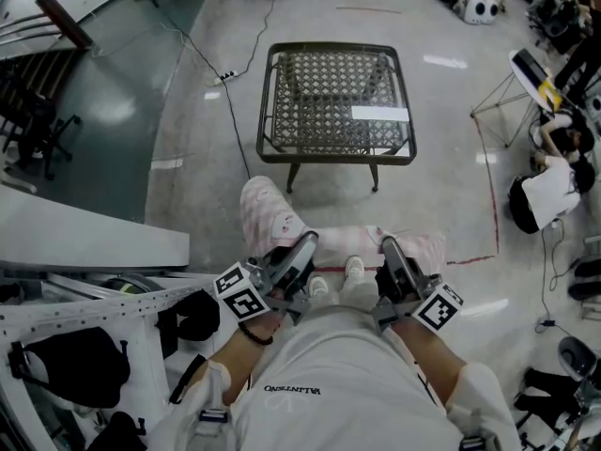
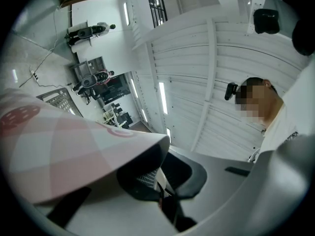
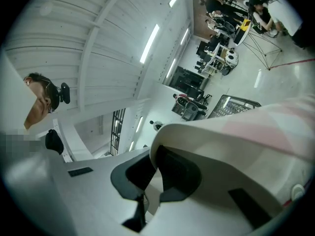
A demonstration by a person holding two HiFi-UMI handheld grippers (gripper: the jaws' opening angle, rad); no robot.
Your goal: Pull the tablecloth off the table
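The pink checked tablecloth (image 1: 269, 217) is off the table and bunched in front of the person's waist, stretched between both grippers. My left gripper (image 1: 299, 254) is shut on its left end, where the cloth (image 2: 59, 146) drapes over one jaw of the gripper (image 2: 158, 177). At the other end my right gripper (image 1: 392, 255) is shut on the cloth (image 1: 424, 245). In the right gripper view the fabric (image 3: 256, 141) folds over one jaw of the gripper (image 3: 157, 177). Both grippers are tilted upward, close to the body. The wicker table (image 1: 272, 101) with a glass top stands bare ahead.
A white label (image 1: 379, 114) lies on the table top. A white bench-like structure (image 1: 84, 238) and black bags (image 1: 66, 365) crowd the left. People (image 1: 549, 188) sit on the floor at the right, past a red tape line (image 1: 489, 186). A cable (image 1: 202, 59) runs across the floor.
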